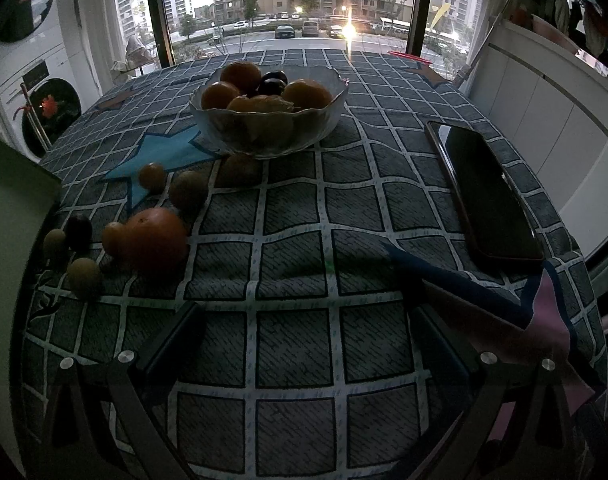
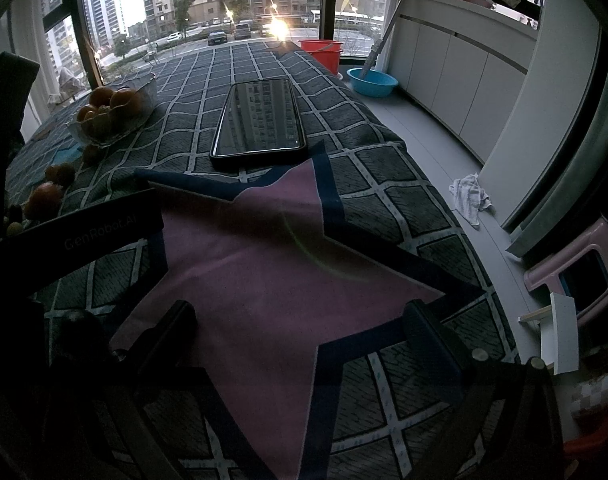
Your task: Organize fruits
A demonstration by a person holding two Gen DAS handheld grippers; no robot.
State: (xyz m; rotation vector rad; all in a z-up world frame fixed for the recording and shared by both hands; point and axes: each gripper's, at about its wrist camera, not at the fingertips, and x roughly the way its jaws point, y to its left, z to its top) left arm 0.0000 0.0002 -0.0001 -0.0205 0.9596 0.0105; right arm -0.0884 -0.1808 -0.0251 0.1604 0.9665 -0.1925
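A glass bowl (image 1: 264,136) at the far middle of the table holds several oranges and dark plums. Loose fruit lies to its front left: a large orange (image 1: 156,236), a small orange (image 1: 152,176), green-brown fruits (image 1: 188,190), a dark plum (image 1: 79,230). My left gripper (image 1: 307,344) is open and empty, low over the checked cloth, well short of the fruit. My right gripper (image 2: 300,336) is open and empty over a pink star patch (image 2: 264,264). The bowl (image 2: 108,128) and loose fruit (image 2: 44,200) show at far left in the right wrist view.
A black phone (image 1: 487,196) lies on the table's right side, also in the right wrist view (image 2: 260,120). The left gripper's body (image 2: 92,228) crosses the right wrist view. A washing machine (image 1: 36,92) stands left. Red bucket (image 2: 321,52) and blue basin (image 2: 371,82) on the floor.
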